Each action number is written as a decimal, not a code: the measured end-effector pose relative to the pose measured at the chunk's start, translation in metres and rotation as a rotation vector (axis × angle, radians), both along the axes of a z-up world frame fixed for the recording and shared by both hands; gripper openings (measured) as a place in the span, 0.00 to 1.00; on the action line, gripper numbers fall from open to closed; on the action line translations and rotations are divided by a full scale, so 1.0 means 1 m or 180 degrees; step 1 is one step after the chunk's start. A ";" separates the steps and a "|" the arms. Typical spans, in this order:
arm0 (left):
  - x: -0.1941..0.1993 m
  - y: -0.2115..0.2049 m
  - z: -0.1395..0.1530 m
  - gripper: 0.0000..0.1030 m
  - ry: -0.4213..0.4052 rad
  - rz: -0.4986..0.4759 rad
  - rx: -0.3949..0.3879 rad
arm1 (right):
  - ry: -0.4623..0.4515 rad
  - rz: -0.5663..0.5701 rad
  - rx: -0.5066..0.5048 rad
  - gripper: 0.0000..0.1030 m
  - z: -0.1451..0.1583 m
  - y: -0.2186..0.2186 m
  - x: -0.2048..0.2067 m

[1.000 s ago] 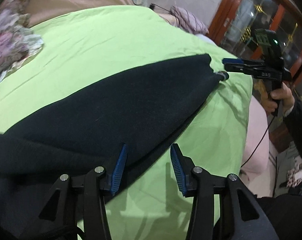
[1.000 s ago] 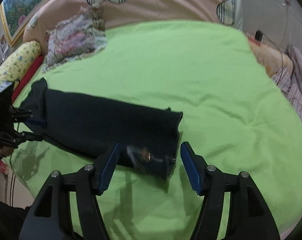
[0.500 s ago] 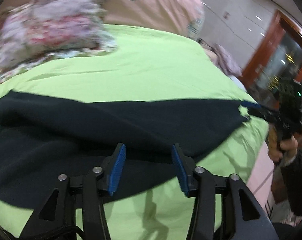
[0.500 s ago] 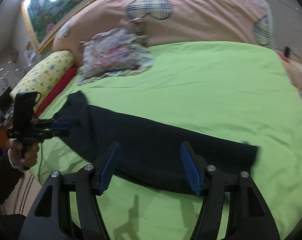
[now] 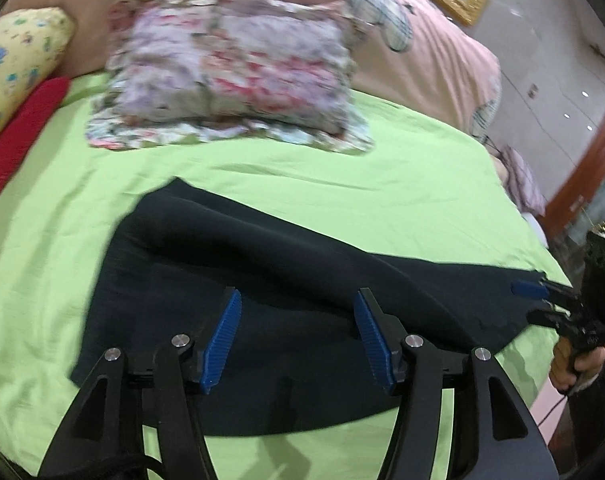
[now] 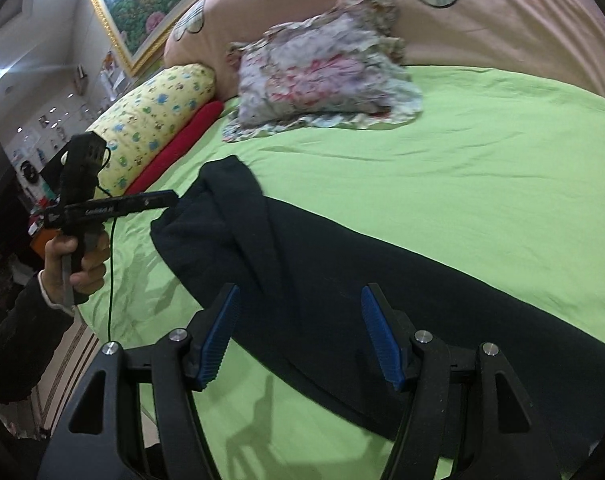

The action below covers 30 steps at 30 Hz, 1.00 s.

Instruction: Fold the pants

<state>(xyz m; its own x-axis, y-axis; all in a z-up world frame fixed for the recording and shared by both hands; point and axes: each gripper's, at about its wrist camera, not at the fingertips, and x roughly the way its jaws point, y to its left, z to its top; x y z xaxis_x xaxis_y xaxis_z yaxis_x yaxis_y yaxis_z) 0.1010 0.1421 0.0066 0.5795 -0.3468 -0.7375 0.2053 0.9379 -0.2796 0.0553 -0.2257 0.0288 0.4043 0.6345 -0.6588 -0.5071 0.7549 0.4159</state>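
One pair of dark pants is being laid lengthwise across the green bed sheet, near the front edge of the bed. The garment is lying mostly flat; a soft ridge is running along the far side, and a small flap is turned over at the waist end.

The left gripper is being held above the wide end of the pants, its blue pads spread apart with nothing between them. The right gripper is being held over the leg portion, likewise spread and empty. In the left wrist view the right gripper is also being seen at the far hem, though its jaws cannot be read there.

Step in hand, as judged: the pants are laid out and no crosswise fold is yet being made. The next move is judged to call for both grippers being lowered onto one end, the cloth being pinched at two corners, and that end being carried over toward the other with edges matched.

Count: one pair of pants, two grippers, one floral pillow, one yellow patterned bolster, one red roll.
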 end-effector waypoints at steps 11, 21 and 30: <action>0.067 0.058 0.014 0.72 0.0083 0.0259 0.0147 | 0.0284 0.0227 0.0052 0.62 -0.010 0.056 0.047; 0.175 0.077 -0.034 0.72 0.0778 0.0037 0.0284 | 0.0602 0.0400 -0.0026 0.62 -0.032 0.099 0.088; 0.183 0.062 -0.060 0.48 0.0946 -0.0314 0.0142 | 0.0809 0.0468 0.0144 0.58 -0.047 0.111 0.099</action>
